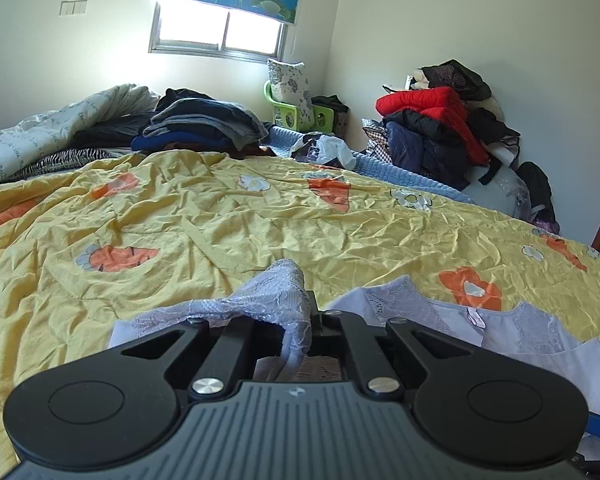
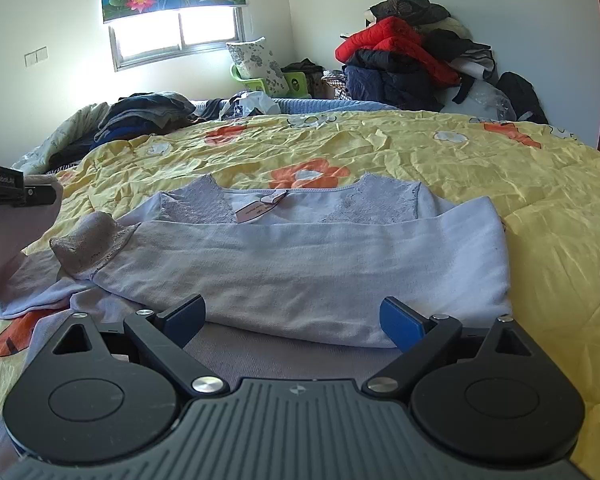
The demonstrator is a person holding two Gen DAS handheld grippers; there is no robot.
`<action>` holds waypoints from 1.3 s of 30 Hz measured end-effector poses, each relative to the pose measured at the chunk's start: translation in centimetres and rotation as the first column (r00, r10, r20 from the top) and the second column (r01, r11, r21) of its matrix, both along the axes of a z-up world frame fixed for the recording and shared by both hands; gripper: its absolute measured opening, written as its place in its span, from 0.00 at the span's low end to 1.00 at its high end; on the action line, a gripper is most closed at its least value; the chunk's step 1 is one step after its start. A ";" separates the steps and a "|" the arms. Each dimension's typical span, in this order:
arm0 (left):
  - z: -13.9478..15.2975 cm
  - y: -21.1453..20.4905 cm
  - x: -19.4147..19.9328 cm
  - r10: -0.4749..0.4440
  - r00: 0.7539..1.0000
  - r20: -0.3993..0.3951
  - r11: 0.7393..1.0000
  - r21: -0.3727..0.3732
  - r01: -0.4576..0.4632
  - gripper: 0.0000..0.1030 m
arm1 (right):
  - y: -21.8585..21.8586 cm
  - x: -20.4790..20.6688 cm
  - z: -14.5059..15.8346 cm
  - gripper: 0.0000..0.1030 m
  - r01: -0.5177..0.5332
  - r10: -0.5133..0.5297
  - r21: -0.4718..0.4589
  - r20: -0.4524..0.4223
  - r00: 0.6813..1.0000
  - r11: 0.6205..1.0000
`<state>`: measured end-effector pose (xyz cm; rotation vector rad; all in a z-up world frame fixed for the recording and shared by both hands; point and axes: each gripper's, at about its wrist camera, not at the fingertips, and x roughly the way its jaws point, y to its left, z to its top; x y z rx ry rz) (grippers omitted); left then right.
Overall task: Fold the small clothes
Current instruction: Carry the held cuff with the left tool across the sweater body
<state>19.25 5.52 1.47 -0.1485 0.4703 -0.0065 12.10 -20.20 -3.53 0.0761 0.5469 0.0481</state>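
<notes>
Right wrist view: I see my right gripper (image 2: pixel 294 318) spread wide, holding nothing, at the near fold of the lavender top (image 2: pixel 300 264) lying part-folded on the yellow bedspread (image 2: pixel 500 168). My left gripper (image 1: pixel 300 332) is clamped on the lace sleeve (image 1: pixel 276 292), raised off the bedspread.

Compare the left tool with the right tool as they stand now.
The left tool is shut on a lace edge of the top; the right tool is open and holds nothing. Cloth hides the left tool's fingertips; the right tool's blue pads show plainly. The left tool lifts its piece off the quilt; the right sits low at the top's folded near edge. Both work the same top.
</notes>
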 end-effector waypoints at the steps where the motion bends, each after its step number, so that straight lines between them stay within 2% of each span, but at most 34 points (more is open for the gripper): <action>1: 0.1 -0.3 0.1 -0.006 1.000 0.001 1.000 0.002 0.006 0.05 | 0.0 -0.1 0.1 0.92 -0.002 0.002 -0.004 0.000 1.000 1.000; 8: 1.2 -4.1 0.8 -0.074 0.997 0.007 0.997 0.019 0.074 0.05 | -0.7 -1.1 0.4 0.92 -0.025 0.025 -0.037 -0.010 1.000 0.999; 19: 2.0 -12.1 1.1 -0.211 0.978 0.002 0.977 0.035 0.210 0.05 | -3.7 -3.6 0.4 0.93 0.031 -0.032 -0.075 -0.008 0.999 0.997; 28: 2.4 -18.5 0.4 -0.317 0.949 -0.002 0.945 0.080 0.316 0.05 | -6.2 -5.1 -0.1 0.93 0.082 -0.082 -0.003 -0.025 0.996 0.997; 39: 0.9 -23.2 0.0 -0.392 0.919 -0.043 0.913 0.102 0.395 0.05 | -7.7 -6.0 -0.4 0.93 0.112 -0.111 0.031 -0.030 0.993 0.993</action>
